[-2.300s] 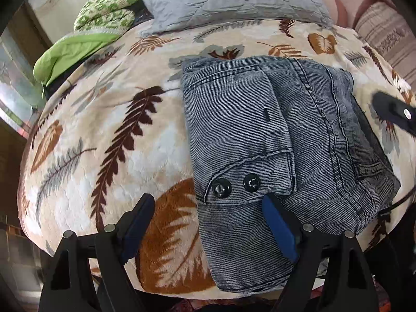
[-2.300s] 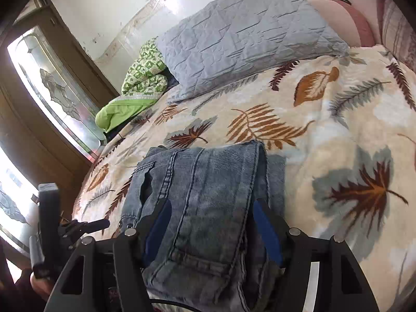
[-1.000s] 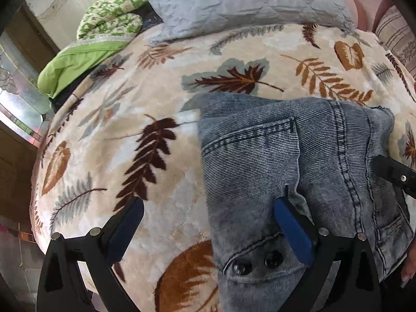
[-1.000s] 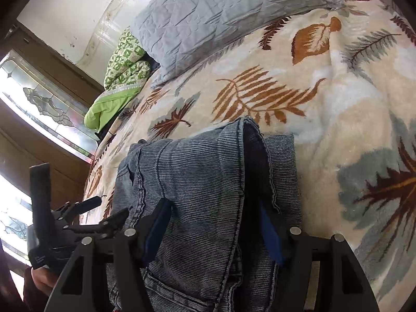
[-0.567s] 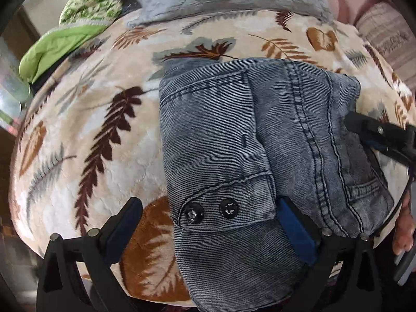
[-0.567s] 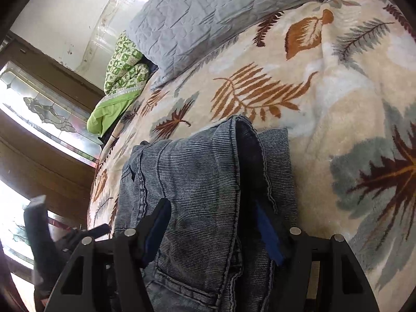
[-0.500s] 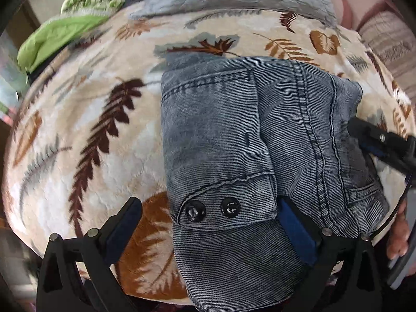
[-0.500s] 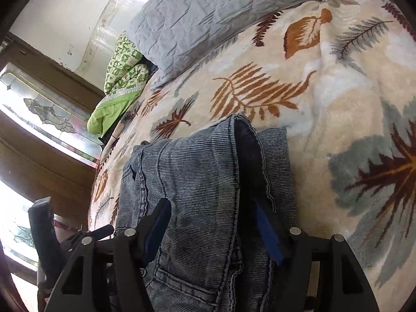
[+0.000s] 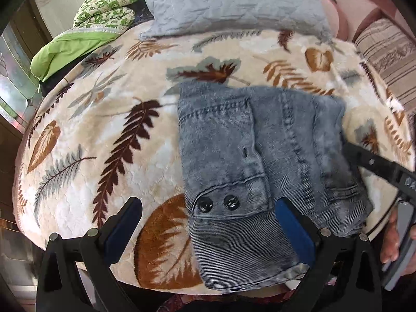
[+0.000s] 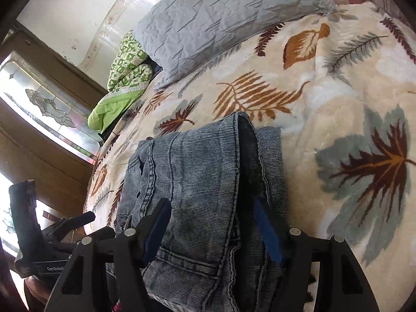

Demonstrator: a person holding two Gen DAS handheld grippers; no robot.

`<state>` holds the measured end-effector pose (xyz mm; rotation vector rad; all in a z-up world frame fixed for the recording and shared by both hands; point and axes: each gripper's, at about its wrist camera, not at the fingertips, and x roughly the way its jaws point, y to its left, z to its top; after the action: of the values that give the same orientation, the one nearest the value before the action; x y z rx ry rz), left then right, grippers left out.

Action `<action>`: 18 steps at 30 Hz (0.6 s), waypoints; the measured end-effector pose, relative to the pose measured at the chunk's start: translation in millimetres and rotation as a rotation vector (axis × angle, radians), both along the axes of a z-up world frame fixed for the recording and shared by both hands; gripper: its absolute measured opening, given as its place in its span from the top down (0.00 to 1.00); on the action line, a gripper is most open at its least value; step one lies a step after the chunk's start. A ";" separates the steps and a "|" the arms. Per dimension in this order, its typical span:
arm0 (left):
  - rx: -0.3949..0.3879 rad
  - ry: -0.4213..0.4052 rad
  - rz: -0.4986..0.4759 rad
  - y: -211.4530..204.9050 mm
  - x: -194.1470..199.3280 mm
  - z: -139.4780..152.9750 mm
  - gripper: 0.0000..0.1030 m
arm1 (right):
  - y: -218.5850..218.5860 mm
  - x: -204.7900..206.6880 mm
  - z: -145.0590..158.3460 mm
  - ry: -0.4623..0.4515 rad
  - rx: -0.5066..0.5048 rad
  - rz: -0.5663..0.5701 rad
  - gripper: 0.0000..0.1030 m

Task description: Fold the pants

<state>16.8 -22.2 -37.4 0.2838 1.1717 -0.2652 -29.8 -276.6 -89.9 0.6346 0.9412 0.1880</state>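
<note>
The left gripper (image 9: pixel 205 223) is being held wide open above the folded pants (image 9: pixel 260 161), gripping nothing. The right gripper (image 10: pixel 212 230) is being kept partly open astride their near edge. The pants are lying on the leaf-print blanket (image 9: pixel 98 140), long axis running toward the grey pillow (image 9: pixel 234 2), 2 buttons (image 9: pixel 217 204) nearest.

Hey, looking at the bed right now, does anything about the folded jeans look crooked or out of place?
Mostly tidy. The folded jeans lie as one bundle on the leaf-print blanket, but their near end hangs past the bed's edge, and in the right wrist view the stacked layers are not flush on the right.
</note>
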 end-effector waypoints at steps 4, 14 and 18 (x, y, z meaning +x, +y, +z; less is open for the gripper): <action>0.031 0.072 0.021 0.8 2.7 -30.9 0.00 | 4.4 2.5 -8.7 0.056 -0.037 0.007 0.33; 0.038 0.060 0.005 -0.1 6.2 -31.7 0.00 | 9.6 5.8 -9.5 0.054 -0.081 0.022 0.33; 0.050 0.056 0.005 -1.3 6.0 -26.4 0.00 | 6.5 4.5 -9.2 0.048 -0.046 0.006 0.33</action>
<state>22.8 -23.5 -63.8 0.3193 1.2356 -0.2410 -25.3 -270.1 -99.2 0.5964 0.9912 0.1564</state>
